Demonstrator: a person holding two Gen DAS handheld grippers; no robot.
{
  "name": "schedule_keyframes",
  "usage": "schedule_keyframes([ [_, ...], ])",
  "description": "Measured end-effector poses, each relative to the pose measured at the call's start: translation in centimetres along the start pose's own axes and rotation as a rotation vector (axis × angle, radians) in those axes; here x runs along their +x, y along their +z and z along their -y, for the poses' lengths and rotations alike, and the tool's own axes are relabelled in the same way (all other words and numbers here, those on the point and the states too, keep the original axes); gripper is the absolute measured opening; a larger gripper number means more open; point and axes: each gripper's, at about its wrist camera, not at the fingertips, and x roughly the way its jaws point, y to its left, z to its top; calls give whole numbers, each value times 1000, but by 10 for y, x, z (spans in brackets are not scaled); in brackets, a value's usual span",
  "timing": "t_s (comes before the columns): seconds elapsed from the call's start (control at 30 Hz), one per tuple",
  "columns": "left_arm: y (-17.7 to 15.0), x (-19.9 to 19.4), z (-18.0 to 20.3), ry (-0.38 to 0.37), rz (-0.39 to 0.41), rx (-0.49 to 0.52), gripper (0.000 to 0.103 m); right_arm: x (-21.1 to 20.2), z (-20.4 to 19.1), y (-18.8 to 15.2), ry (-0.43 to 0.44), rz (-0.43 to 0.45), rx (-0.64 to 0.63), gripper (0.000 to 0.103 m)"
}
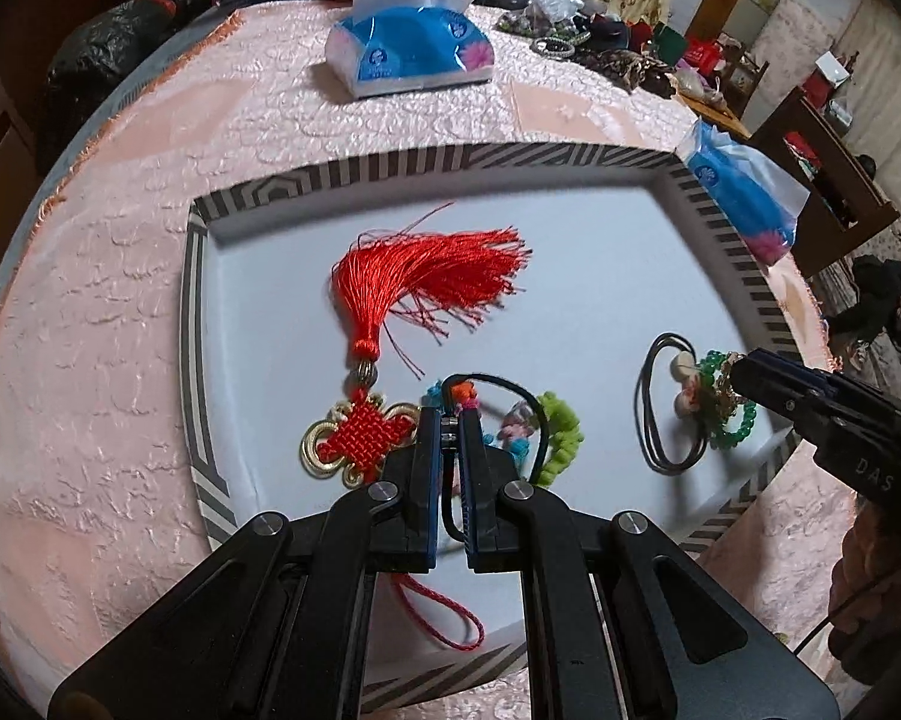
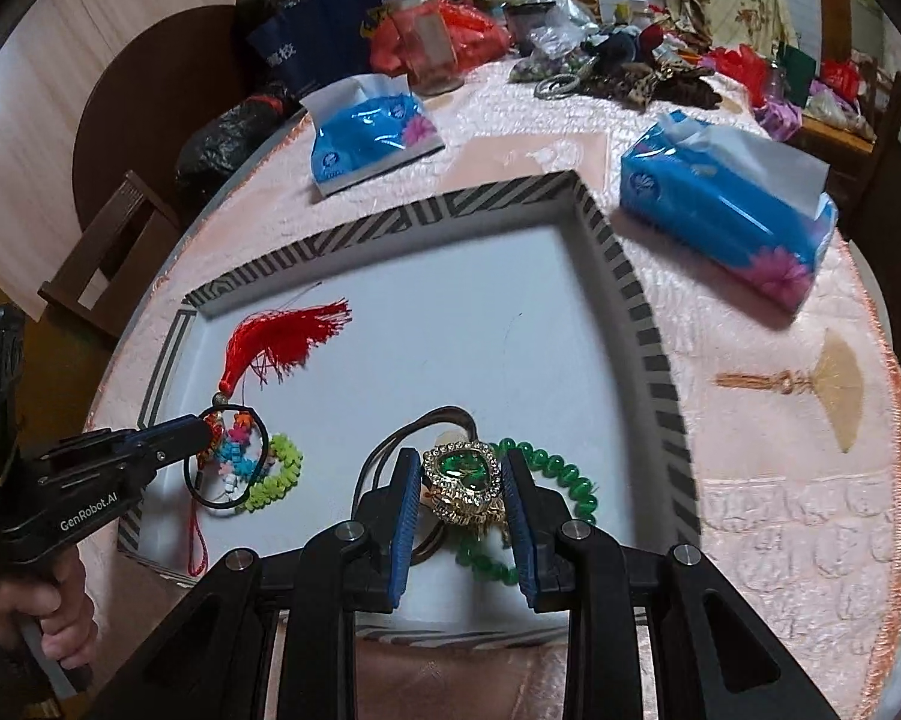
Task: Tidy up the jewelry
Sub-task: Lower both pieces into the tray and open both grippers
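A white tray [image 1: 732,258] with a striped rim holds the jewelry. My left gripper [image 1: 450,414] is shut on a black hair tie with colourful beads [image 1: 510,420], next to a red Chinese knot tassel [image 1: 426,282]; this gripper also shows in the right wrist view [image 2: 201,432]. My right gripper [image 2: 459,468] is closed around a gold brooch with a green stone [image 2: 465,477], above a green bead bracelet [image 2: 561,474] and a black hair tie [image 1: 660,420]. A lime green bead ring [image 2: 279,474] lies beside the beaded tie.
The tray [image 2: 648,324] sits on a round table with a pink cloth [image 1: 120,300]. Two blue tissue packs [image 2: 726,204] [image 2: 369,132] lie behind it. A jar [image 2: 429,39], bags and more jewelry clutter the far edge. A beige fan pendant [image 2: 828,384] lies right of the tray.
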Motion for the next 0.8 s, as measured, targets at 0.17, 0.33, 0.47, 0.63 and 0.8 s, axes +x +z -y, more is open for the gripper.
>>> schedule_keyframes([
  [0.17, -2, 4, -2, 14, -4, 5, 4, 6, 1, -1, 1, -13, 2, 26],
  [0.33, -2, 7, -7, 10, -10, -9, 5, 9, 2, -2, -8, -18, 3, 26],
  [0.47, -2, 5, -8, 9, -11, -10, 25, 10, 1, 0, -8, -30, 11, 28],
  [0.63, -2, -3, -12, 11, 4, -18, 30, 2, -2, 2, 4, -16, 9, 30],
  [0.8, -2, -17, -18, 27, 30, -24, 31, -19, -4, 1, -14, 21, 8, 30],
])
